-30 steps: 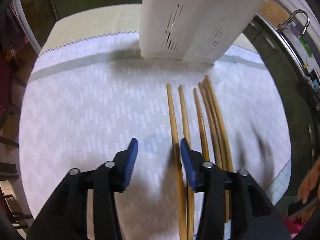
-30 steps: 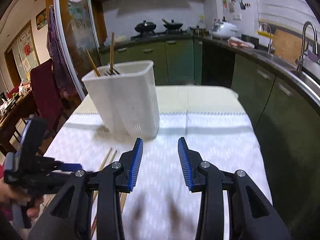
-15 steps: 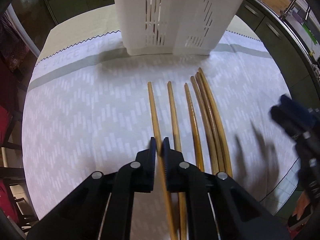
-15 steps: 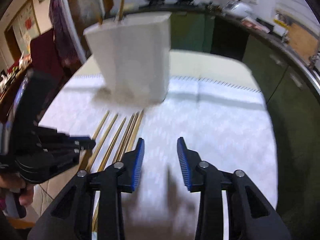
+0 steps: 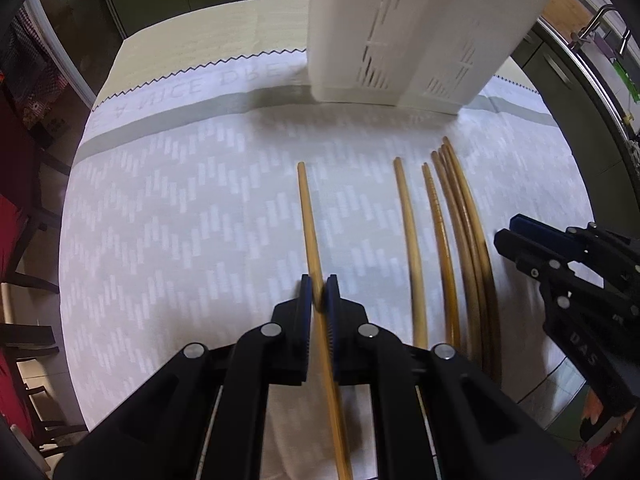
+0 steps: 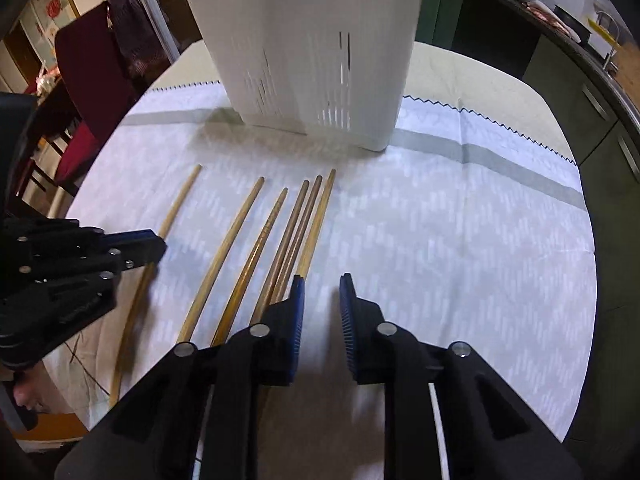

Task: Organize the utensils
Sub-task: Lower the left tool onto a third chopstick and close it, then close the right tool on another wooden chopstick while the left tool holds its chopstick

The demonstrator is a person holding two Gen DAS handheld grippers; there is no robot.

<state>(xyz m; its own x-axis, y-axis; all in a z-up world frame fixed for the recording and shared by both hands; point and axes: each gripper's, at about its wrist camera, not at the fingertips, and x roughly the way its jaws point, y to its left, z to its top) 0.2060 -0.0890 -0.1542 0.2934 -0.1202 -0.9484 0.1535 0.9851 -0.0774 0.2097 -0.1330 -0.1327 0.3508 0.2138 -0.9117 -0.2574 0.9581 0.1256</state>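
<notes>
Several wooden chopsticks lie side by side on the white patterned cloth. My left gripper is shut on the leftmost chopstick, which now sits apart from the others; in the right wrist view this gripper and chopstick are at the left. My right gripper is open and empty, low over the cloth just right of the chopstick bundle. The white slotted utensil holder stands beyond the chopstick tips; it also shows in the right wrist view.
The table's right edge meets green kitchen cabinets and a sink with a faucet. A red chair stands off the table's left side. The cream table surface extends behind the holder.
My left gripper closed on the leftmost chopstick and has pulled it left, away from the others. My right gripper has come down toward the right side of the chopsticks, still open.
</notes>
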